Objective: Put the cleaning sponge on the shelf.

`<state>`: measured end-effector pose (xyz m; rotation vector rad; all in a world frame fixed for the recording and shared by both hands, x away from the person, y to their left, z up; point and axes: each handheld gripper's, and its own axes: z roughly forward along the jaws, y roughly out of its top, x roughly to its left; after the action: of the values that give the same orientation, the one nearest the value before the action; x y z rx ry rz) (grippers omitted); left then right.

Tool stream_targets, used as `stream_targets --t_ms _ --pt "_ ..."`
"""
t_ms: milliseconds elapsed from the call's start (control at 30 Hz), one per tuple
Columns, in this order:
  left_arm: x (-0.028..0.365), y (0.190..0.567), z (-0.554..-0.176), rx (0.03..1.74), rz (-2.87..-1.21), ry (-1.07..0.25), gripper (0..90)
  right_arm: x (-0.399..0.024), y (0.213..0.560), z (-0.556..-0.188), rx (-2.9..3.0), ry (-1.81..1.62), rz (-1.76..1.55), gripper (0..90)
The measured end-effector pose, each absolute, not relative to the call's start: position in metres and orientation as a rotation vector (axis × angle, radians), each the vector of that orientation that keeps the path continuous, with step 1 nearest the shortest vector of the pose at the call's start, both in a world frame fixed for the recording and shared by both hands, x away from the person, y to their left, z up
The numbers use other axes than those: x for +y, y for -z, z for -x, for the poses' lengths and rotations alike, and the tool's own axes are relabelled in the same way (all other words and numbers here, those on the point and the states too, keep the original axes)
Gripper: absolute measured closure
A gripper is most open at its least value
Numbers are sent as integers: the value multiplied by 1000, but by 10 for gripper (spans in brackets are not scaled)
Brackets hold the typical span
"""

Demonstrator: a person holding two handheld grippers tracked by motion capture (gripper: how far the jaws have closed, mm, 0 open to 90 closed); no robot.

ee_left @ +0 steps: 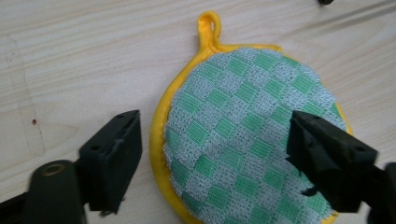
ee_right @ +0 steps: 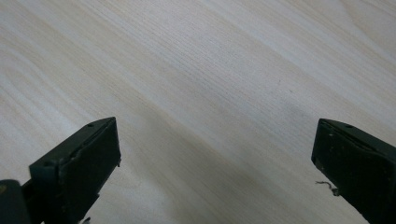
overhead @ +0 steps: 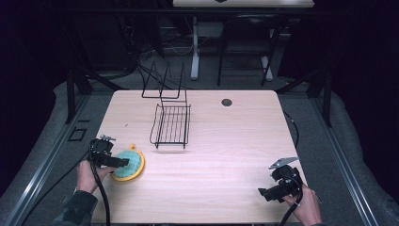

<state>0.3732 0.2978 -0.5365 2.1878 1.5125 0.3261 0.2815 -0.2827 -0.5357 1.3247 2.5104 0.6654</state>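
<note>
Left gripper (overhead: 123, 163) is over the pot holder (overhead: 129, 164) at the near-left of the surface (overhead: 235, 150). In the left gripper view its jaws straddle the pot holder's (ee_left: 243, 140) left part: left jaw just outside the yellow rim, over bare wood, right jaw above the green-checked face. Jaws are apart, nothing clamped; can't tell whether either jaw touches the fabric.

Pot holder lies flat, round, yellow edge, hanging loop (ee_left: 208, 24) pointing away from the gripper, toward the rack.

Wire rack (overhead: 171, 123) sits mid-surface toward the far side, well apart from the pot holder. A dark round hole (overhead: 227, 102) is near the far edge, right of the rack.

Right gripper (overhead: 261, 193) is at the near-right corner, held in the hand (overhead: 308, 207), well apart from everything. Jaws wide apart over bare wood in the right gripper view, nothing between them.
</note>
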Motion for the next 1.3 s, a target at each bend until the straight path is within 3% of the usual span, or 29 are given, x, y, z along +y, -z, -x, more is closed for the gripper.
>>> stream_targets --t_ms 233,367,800,1000,1300 --pt "302 542 -373 1547 -2136 -280 412 -282 534 -280 2511 -660 -1313 8" --pt "301 544 -370 1562 -2119 -317 541 -281 534 -280 2510 -662 -1313 8" --pt "289 547 -362 1532 -2173 -510 828 -280 534 -279 2508 -658 -1311 13" --pt "286 548 -360 1502 -2178 -564 851 -281 533 -279 2507 -659 -1306 13" --pt "292 540 -357 1466 -2133 -534 869 -282 533 -279 2500 -663 -1310 14"
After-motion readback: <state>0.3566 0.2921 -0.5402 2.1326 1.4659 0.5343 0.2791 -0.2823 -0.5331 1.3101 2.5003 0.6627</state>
